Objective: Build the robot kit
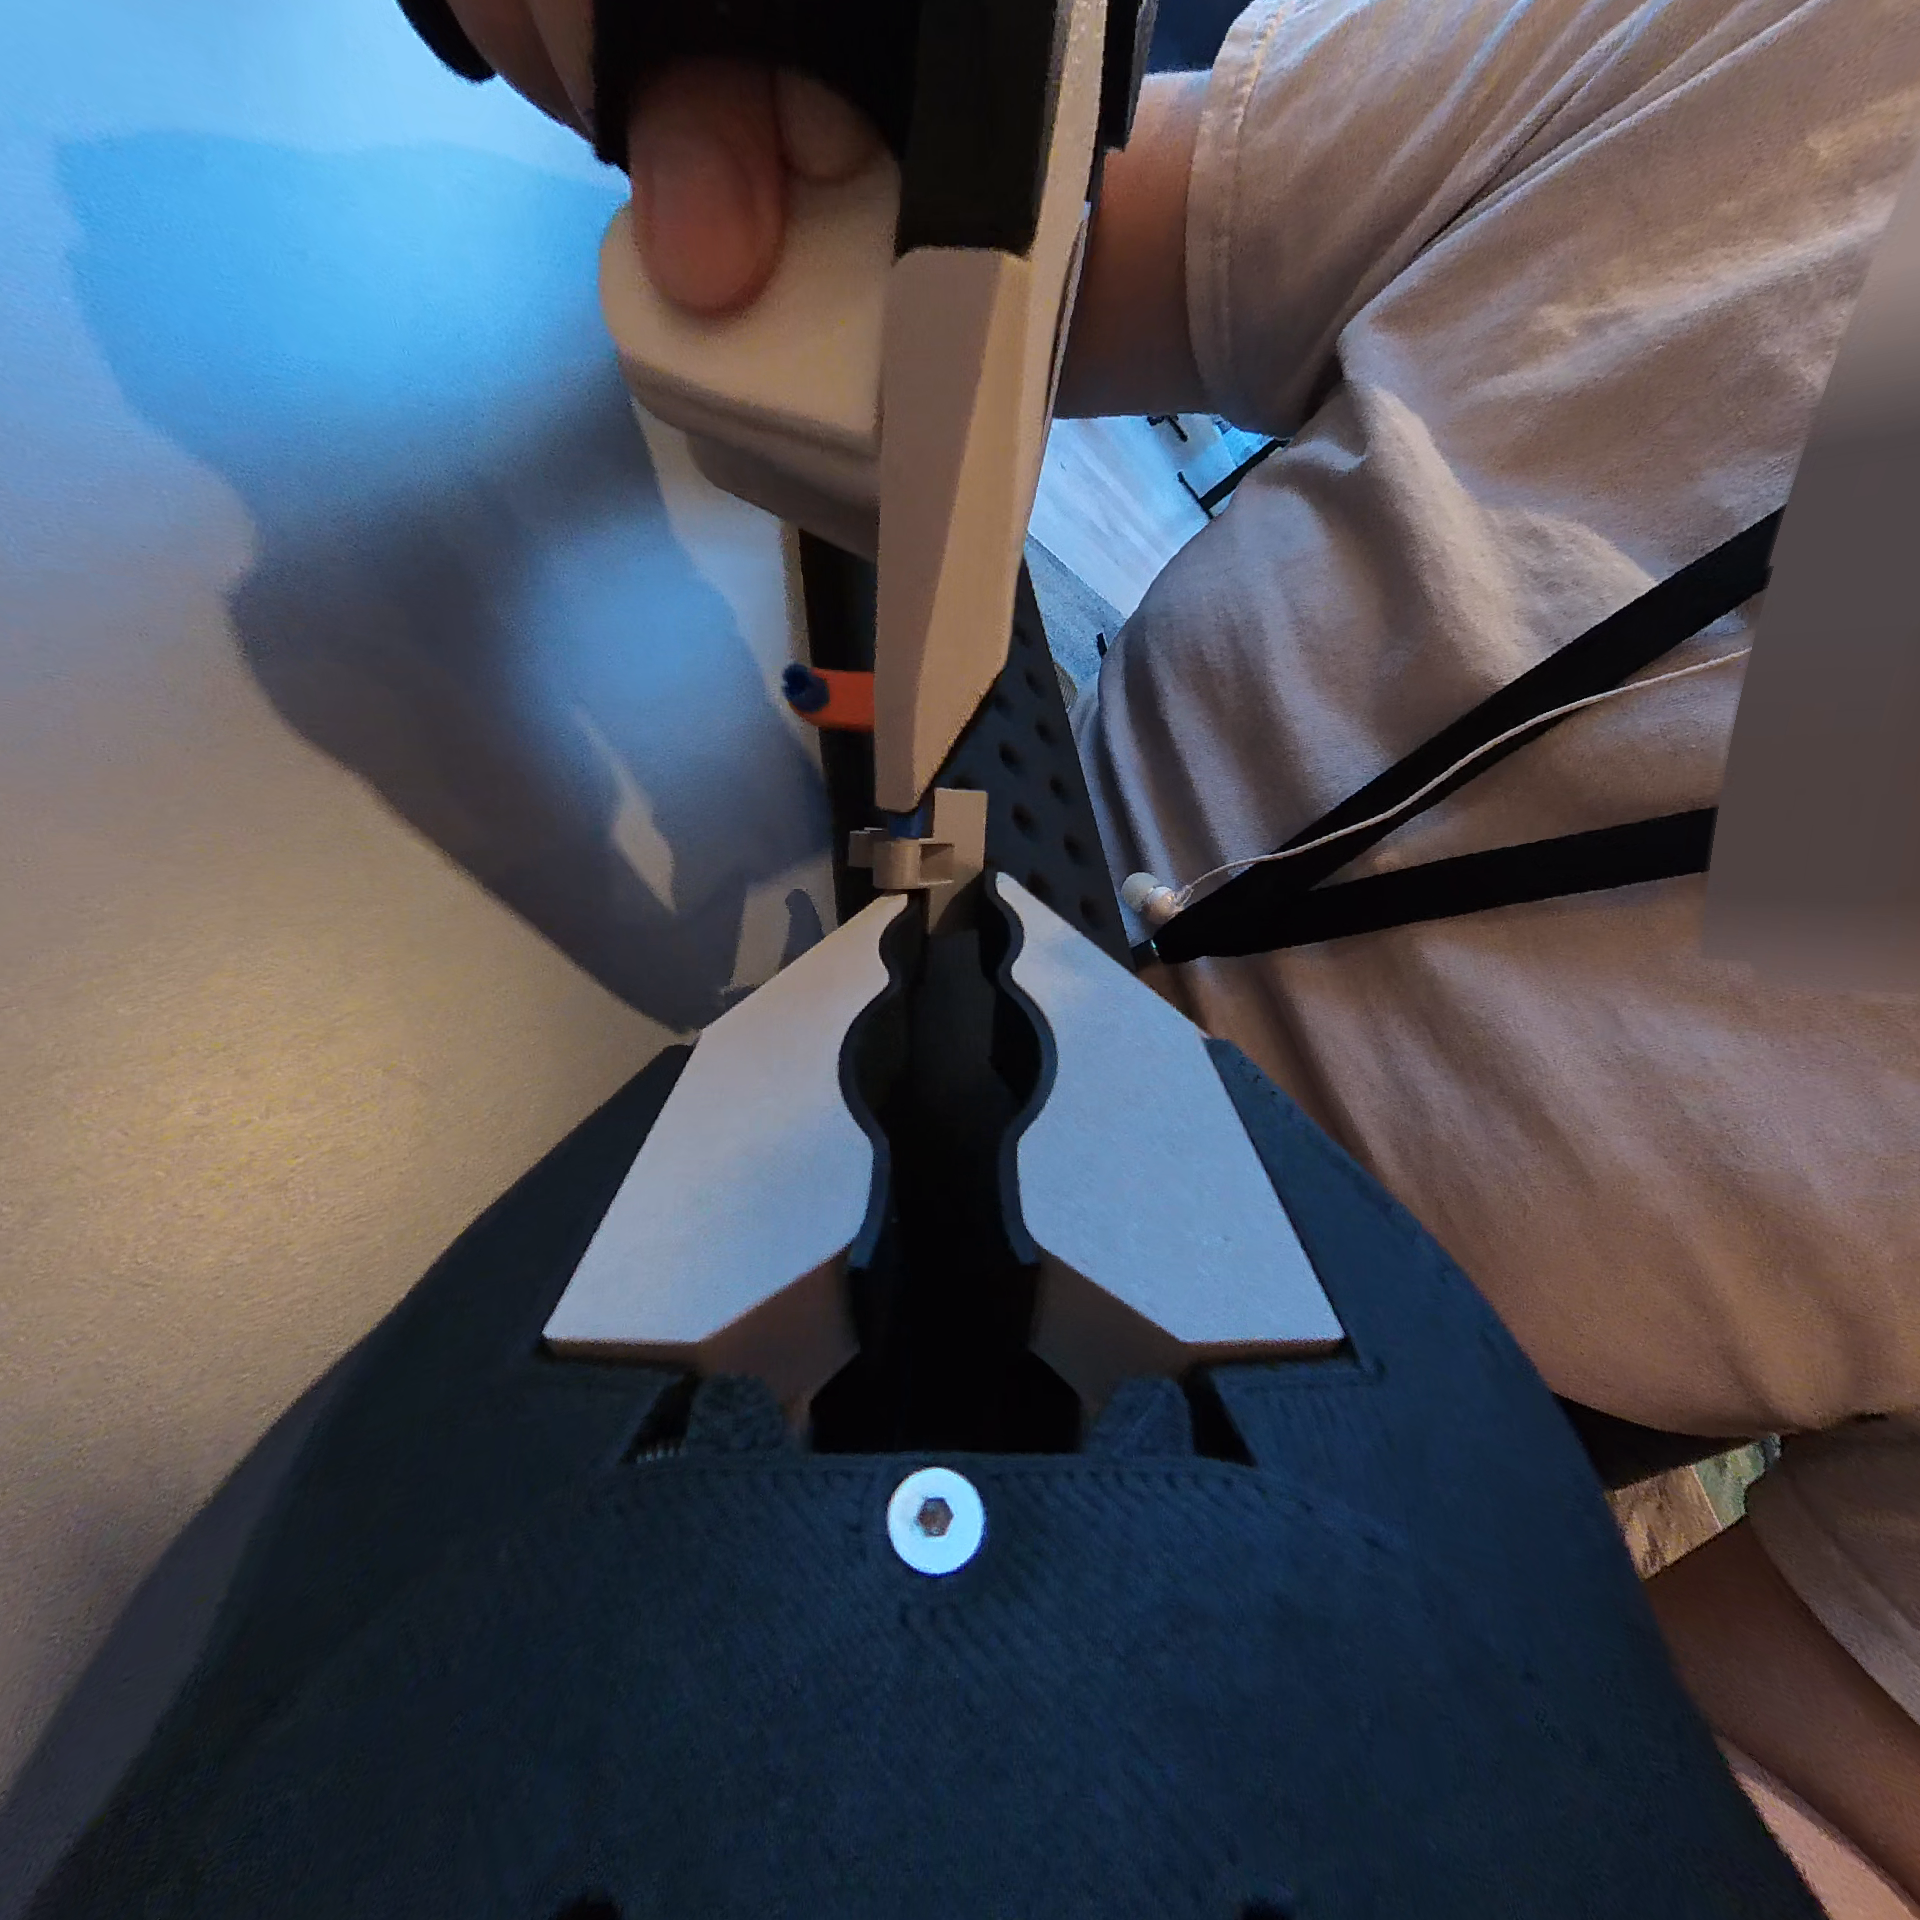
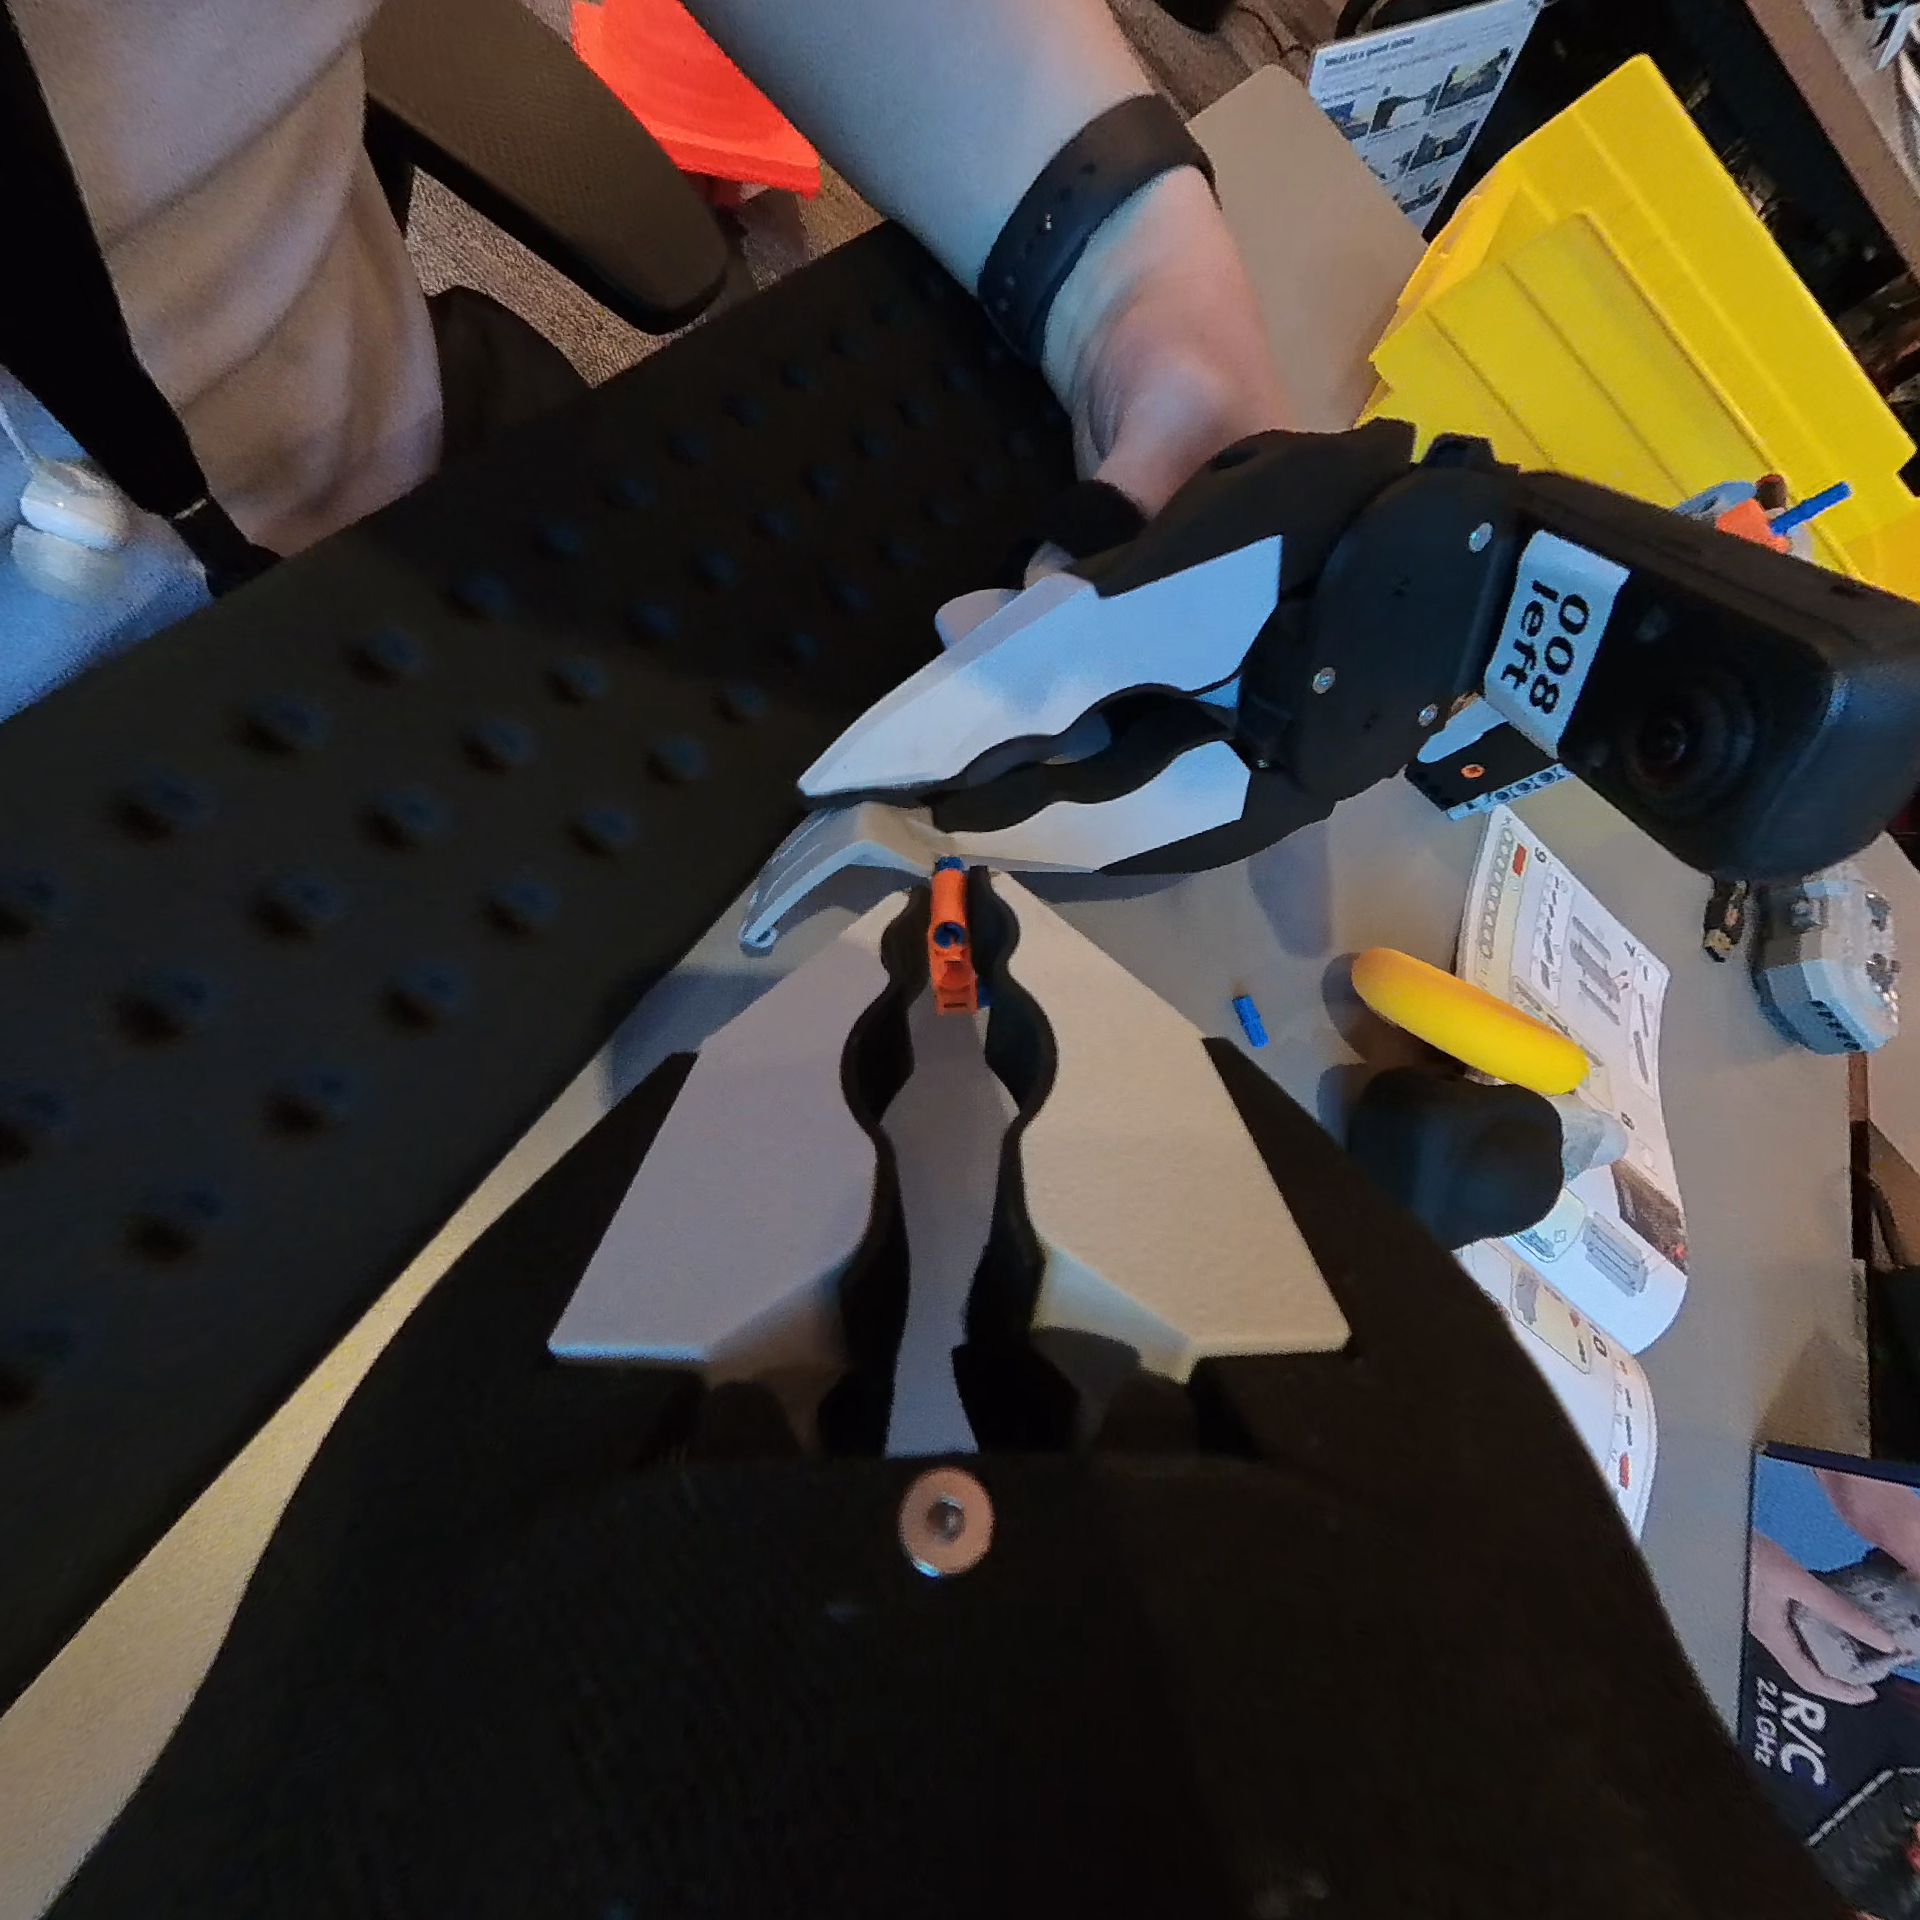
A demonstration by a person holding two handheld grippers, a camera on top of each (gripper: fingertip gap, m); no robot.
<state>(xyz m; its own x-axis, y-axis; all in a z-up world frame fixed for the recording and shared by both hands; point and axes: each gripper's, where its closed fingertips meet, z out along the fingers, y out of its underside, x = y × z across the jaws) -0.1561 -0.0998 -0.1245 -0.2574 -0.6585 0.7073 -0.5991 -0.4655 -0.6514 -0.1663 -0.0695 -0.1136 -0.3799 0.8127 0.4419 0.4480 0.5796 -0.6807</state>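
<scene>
In the right wrist view my right gripper (image 2: 948,902) is shut on a small orange connector (image 2: 948,951) with blue pins in it, held upright between the fingertips. My left gripper (image 2: 826,795) reaches in from the right and is shut on a grey curved part (image 2: 805,868), which sits just above and to the left of the connector. In the left wrist view my left gripper (image 1: 943,899) grips the grey part (image 1: 914,852). The right gripper (image 1: 902,802) comes down from above. A blue pin (image 1: 910,823) at its tip meets the grey part, and the orange connector (image 1: 844,696) sticks out sideways.
A black perforated board (image 2: 416,727) lies to the left on the grey table (image 2: 1226,914). On the right are a loose blue pin (image 2: 1247,1013), a yellow piece (image 2: 1465,1013), a black lump (image 2: 1455,1153), an open instruction booklet (image 2: 1558,966), a grey unit (image 2: 1818,977) and a yellow bin (image 2: 1621,343). The person's torso (image 1: 1455,520) is close. My two grippers' fingertips are within a few centimetres of each other.
</scene>
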